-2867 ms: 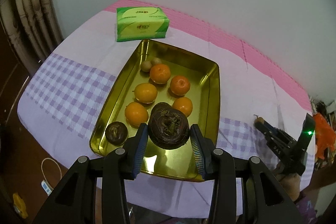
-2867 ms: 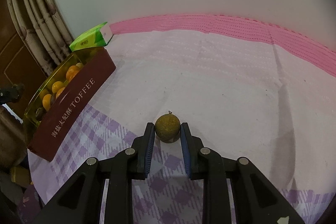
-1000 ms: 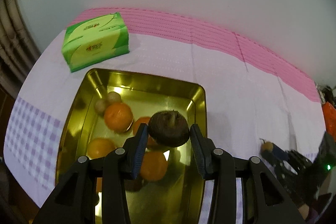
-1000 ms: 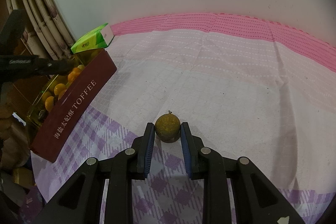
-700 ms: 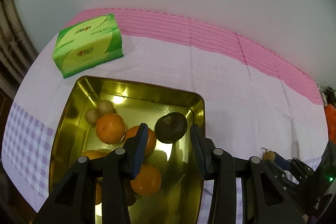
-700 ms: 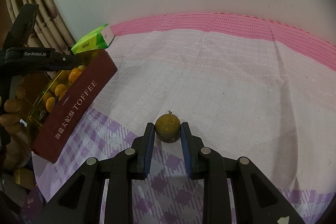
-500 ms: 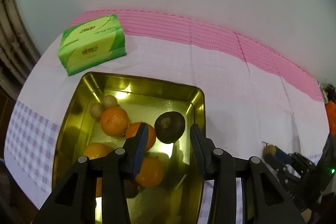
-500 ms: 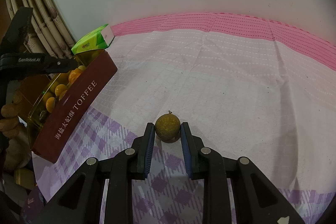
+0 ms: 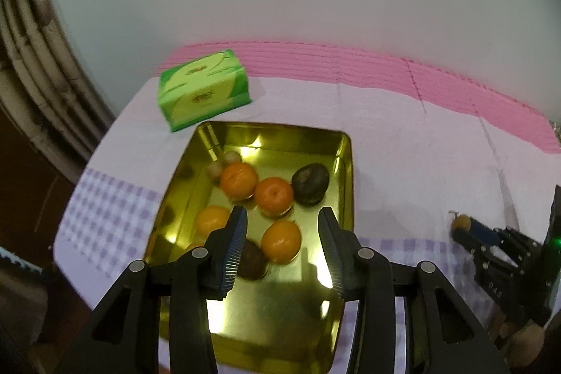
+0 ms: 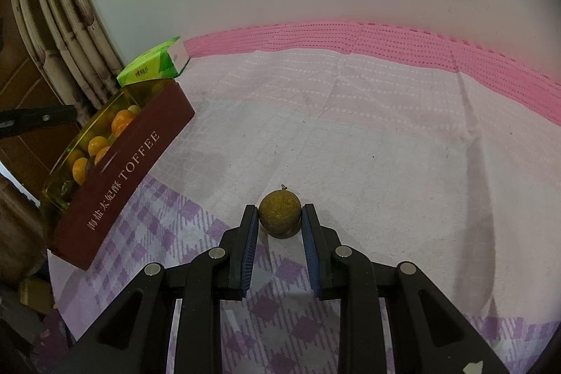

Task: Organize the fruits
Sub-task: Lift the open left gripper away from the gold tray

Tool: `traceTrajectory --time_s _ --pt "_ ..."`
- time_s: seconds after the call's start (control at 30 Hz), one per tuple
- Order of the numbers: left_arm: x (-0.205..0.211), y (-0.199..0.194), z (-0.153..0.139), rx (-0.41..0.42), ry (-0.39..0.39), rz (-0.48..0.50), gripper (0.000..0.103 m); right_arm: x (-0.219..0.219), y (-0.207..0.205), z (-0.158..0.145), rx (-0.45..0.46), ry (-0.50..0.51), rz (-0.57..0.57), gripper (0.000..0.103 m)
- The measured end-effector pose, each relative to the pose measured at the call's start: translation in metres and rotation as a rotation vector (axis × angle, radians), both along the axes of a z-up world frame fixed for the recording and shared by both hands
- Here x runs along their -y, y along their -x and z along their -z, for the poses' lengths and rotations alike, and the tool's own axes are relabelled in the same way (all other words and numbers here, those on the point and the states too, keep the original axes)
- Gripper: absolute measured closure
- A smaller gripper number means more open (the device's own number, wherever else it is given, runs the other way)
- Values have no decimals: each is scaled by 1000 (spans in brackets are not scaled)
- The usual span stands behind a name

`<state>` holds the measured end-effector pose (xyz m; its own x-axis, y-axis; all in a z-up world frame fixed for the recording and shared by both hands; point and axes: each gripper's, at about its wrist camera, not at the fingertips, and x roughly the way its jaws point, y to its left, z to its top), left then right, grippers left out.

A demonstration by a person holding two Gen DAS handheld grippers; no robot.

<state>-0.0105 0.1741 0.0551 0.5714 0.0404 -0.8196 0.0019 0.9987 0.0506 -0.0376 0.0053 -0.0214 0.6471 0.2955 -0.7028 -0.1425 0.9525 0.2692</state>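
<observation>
— Position of the fruit relative to the gold tin (image 9: 345, 184)?
— Oranges (image 9: 273, 195) and a dark fruit (image 9: 310, 178) lie inside. Left gripper (image 9: 282, 240) hangs above, fingers wide, empty.
— Right gripper (image 10: 279, 230)?
— Well right of the tin, closed on the small brown fruit (image 10: 279, 214) resting on the cloth (image 10: 385, 135).
— Obstructions?
— A green tissue pack (image 9: 203, 95) just behind the tin.

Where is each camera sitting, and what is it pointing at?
Left wrist: rides the left tool, looking down into the gold tin of oranges; its open black fingers show.
Right wrist: rides the right tool, low over the tablecloth, facing the wall; its fingers pinch a small brown fruit.
Shared: tin, green tissue pack, that fruit.
</observation>
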Motion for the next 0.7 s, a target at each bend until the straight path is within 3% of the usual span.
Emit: traceTrajectory --time_s 0.2,0.7 --pt "-5 29 -9 28 -32 -31 38 -3 5 -1 -13 6 -8 80" --pt "-26 65 -8 33 -65 -85 35 -26 36 -39 44 -19 -44 80"
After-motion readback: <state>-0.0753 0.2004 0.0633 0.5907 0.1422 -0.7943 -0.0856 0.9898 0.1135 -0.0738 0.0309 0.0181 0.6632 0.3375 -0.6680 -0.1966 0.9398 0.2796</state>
